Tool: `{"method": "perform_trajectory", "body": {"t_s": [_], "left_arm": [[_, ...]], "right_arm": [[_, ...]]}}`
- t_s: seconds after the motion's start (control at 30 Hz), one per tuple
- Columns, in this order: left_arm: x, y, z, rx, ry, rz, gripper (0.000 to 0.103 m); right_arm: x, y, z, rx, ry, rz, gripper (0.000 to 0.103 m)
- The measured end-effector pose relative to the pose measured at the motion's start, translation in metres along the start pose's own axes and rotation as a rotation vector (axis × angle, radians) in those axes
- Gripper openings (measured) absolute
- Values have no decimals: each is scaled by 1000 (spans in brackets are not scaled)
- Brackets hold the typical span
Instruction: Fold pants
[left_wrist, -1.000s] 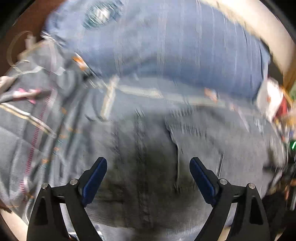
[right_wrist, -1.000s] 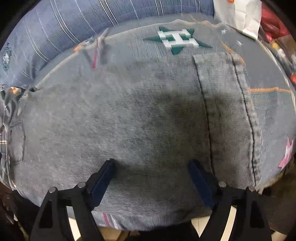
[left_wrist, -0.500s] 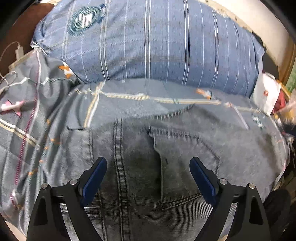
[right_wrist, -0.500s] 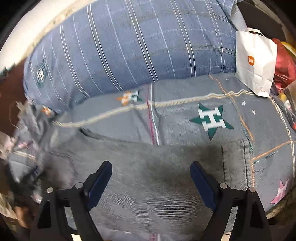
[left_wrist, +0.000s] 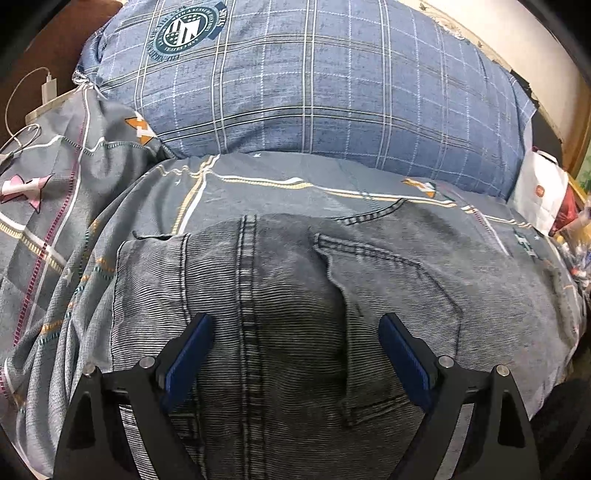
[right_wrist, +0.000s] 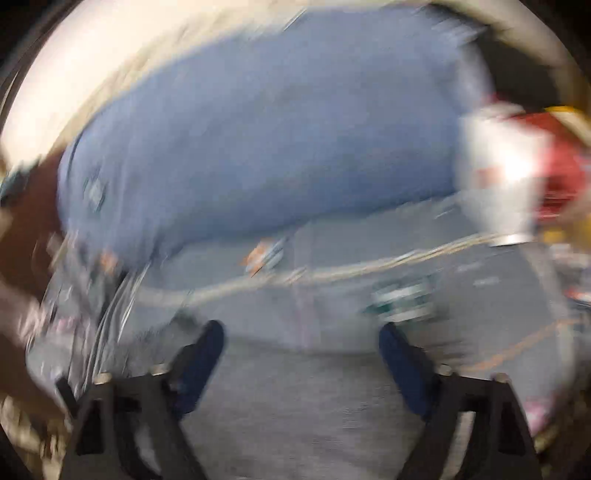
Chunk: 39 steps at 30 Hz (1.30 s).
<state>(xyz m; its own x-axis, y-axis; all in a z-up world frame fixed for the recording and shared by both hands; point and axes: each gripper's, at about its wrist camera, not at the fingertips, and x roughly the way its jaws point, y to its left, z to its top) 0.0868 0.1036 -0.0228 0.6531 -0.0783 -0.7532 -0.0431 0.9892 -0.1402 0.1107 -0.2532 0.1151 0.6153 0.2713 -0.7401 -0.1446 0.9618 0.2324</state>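
We see the grey jeans (left_wrist: 295, 317) spread flat on a bed, seat side up, lying on a grey patterned bedsheet (left_wrist: 92, 206) with stitched lines and star motifs. The back pocket (left_wrist: 391, 325) and the centre seam (left_wrist: 247, 314) show clearly in the left wrist view, and the waist end lies toward the left of that picture. Behind the jeans a blue plaid pillow (left_wrist: 314, 81) with a round crest (left_wrist: 184, 33) lies across the head of the bed. A white paper bag (left_wrist: 539, 195) stands at the right edge of the bed, and a white charger with its cable (left_wrist: 48, 86) lies at the far left.

Our left gripper (left_wrist: 291, 350) hangs over the seat of the jeans with its blue-padded fingers (left_wrist: 188, 354) spread wide; nothing is pinched between them, and the denim lies flat beneath.

The right wrist view is heavily blurred. Our right gripper (right_wrist: 301, 354) has its fingers apart too, though its jaws have just been closing somewhat; we see no cloth caught between the pads. Below it we make out grey fabric (right_wrist: 295, 413), most likely the jeans, then the bedsheet (right_wrist: 332, 295), the pillow (right_wrist: 258, 147) and the paper bag (right_wrist: 498, 184) beside something red (right_wrist: 557, 166) that we cannot identify.
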Motion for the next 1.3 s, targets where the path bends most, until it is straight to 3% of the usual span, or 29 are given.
{"method": "perform_trajectory", "body": {"t_s": [0.07,0.2,0.3,0.43,0.47,0.5,0.53,0.6,0.73,0.87,0.93,1.13,1.23,1.27,1.3], "left_arm": [[3,1,0,-3,6,5,91],[9,-3,-1,37,13,38,91],[11,-4,0,39,14,39,92],[11,-2,0,39,17,28,92],[11,-2,0,39,18,25,92],[11,-1,0,38,20,21,92],[12,0,0,37,21,19,93],[12,0,1,34,23,18,93],[14,-1,2,39,24,26,93],[16,-3,0,52,23,41,93],[16,-5,-1,62,24,51,93],[15,-5,-2,64,24,59,93],[14,-6,-2,66,24,63,94],[14,-6,-2,66,24,63,94],[14,-6,-2,65,24,64,94]], "right_arm": [[49,35,3,-48,87,57,62],[132,110,13,-177,220,154,59],[180,151,14,-281,292,168,59],[226,172,19,-323,373,143,59],[235,177,18,-336,404,142,49],[237,180,15,-362,422,139,14],[239,186,11,-407,435,117,5],[234,194,7,-478,416,77,4],[228,200,15,-500,336,29,4],[247,203,0,-538,353,-17,4],[248,198,-2,-511,326,4,6],[165,168,-1,-335,147,52,13],[133,154,-28,-278,133,101,22],[133,146,-39,-249,152,108,31],[139,139,-45,-224,165,100,49]]}}
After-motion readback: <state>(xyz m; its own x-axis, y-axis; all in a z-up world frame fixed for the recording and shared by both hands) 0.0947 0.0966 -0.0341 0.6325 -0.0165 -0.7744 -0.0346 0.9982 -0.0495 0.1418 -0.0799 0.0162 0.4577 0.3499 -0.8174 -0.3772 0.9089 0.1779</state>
